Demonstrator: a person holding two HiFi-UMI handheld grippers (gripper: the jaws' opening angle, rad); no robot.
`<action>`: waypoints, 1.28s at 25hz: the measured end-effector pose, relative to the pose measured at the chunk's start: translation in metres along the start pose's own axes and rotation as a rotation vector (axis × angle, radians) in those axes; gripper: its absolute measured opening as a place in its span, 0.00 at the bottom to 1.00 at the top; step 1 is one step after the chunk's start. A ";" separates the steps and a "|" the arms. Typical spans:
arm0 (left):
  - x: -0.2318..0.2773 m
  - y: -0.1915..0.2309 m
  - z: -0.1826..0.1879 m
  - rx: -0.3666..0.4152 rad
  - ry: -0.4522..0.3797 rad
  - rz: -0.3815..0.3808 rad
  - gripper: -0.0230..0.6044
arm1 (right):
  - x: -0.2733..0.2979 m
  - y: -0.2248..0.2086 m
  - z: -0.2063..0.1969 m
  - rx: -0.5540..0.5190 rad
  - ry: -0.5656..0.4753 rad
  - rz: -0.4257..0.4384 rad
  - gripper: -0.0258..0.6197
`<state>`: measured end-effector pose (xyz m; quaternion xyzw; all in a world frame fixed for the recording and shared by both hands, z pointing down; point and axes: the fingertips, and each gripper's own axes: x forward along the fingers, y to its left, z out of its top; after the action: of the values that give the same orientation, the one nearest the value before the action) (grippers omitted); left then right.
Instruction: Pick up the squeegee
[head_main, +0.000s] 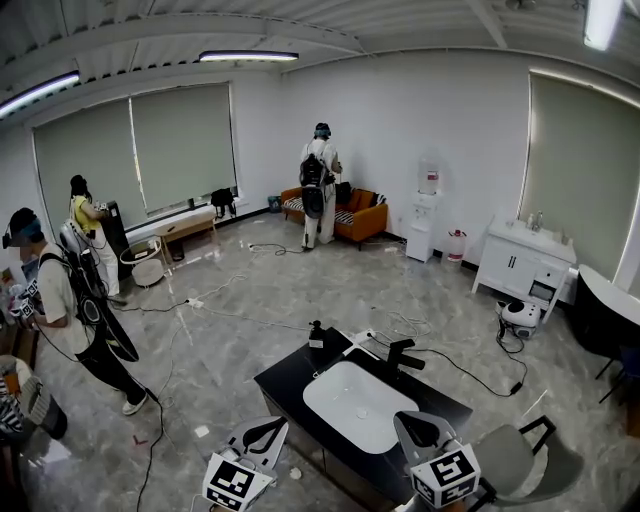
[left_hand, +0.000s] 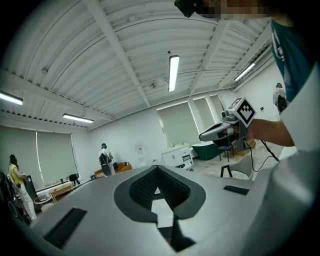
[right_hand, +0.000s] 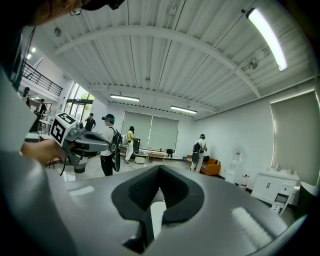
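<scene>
Both claws are clenched with nothing between the jaws. Head view: left gripper (head_main: 280, 424) and right gripper (head_main: 404, 417) hover side by side, roughly level, before a black counter (head_main: 290, 380) with a white basin (head_main: 360, 405) set in it. What looks like the squeegee (head_main: 350, 348) lies by the basin's far rim. Pale marble floor (head_main: 260, 310) lies beyond.

Left gripper view: jaws together, pointing across the room toward a white cabinet (left_hand: 175, 155).

Right gripper view: jaws together - an orange sofa (right_hand: 212, 167) stands far ahead.
</scene>
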<state>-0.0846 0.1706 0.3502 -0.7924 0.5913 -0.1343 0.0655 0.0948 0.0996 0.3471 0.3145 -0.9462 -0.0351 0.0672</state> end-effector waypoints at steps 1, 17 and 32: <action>0.005 -0.001 0.000 0.003 0.003 0.003 0.05 | 0.002 -0.005 -0.002 0.001 -0.002 0.005 0.05; 0.099 0.034 -0.018 -0.001 0.003 -0.071 0.05 | 0.060 -0.064 -0.025 0.026 0.029 -0.057 0.05; 0.191 0.133 -0.030 0.015 -0.044 -0.249 0.05 | 0.164 -0.091 -0.016 0.046 0.053 -0.229 0.05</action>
<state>-0.1653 -0.0492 0.3702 -0.8619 0.4858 -0.1287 0.0673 0.0213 -0.0719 0.3705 0.4229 -0.9025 -0.0126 0.0807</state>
